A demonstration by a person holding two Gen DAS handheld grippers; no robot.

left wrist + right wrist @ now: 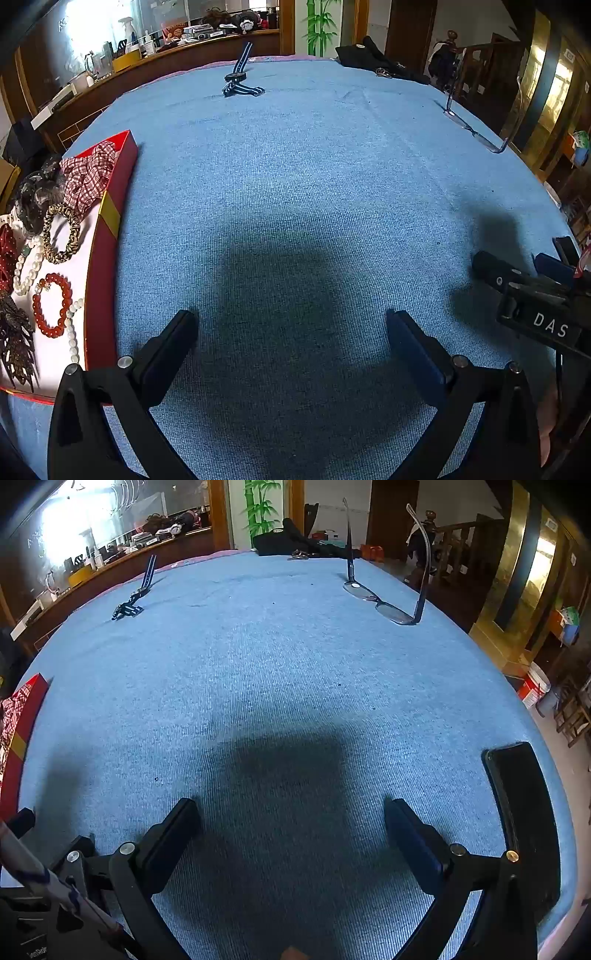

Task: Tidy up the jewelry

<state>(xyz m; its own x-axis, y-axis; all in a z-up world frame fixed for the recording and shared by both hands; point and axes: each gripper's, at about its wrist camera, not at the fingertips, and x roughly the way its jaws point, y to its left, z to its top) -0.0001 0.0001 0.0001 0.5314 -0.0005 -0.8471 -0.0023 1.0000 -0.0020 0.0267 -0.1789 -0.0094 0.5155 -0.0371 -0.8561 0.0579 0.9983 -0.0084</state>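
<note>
Presently, itemised by size, with places taken from the red box.

1. Blue cloth (295,184): covers the whole table; the box rests on its left edge, as my left wrist camera shows it.
2. Red box (110,206): open, white-lined, with a yellow band on its side wall.
3. My left gripper (291,332): jaws spread wide, nothing between them, over bare cloth just right of the box.
4. My right gripper (291,816): jaws likewise spread and empty, further right of the box.
5. Checked scrunchie (88,173): inside the box, at its far end.
6. Eyeglasses (380,605): lenses down on the cloth, arms upright, well apart from the box toward the far right.
7. Striped watch (240,79): on the cloth, far beyond the box.
8. Leopard-print scrunchie (61,236): inside the box, near the checked one.
9. Red bead bracelet (53,306): inside the box, nearer me.
10. White pearl strand (72,328): inside the box, touching the red bracelet.
</note>
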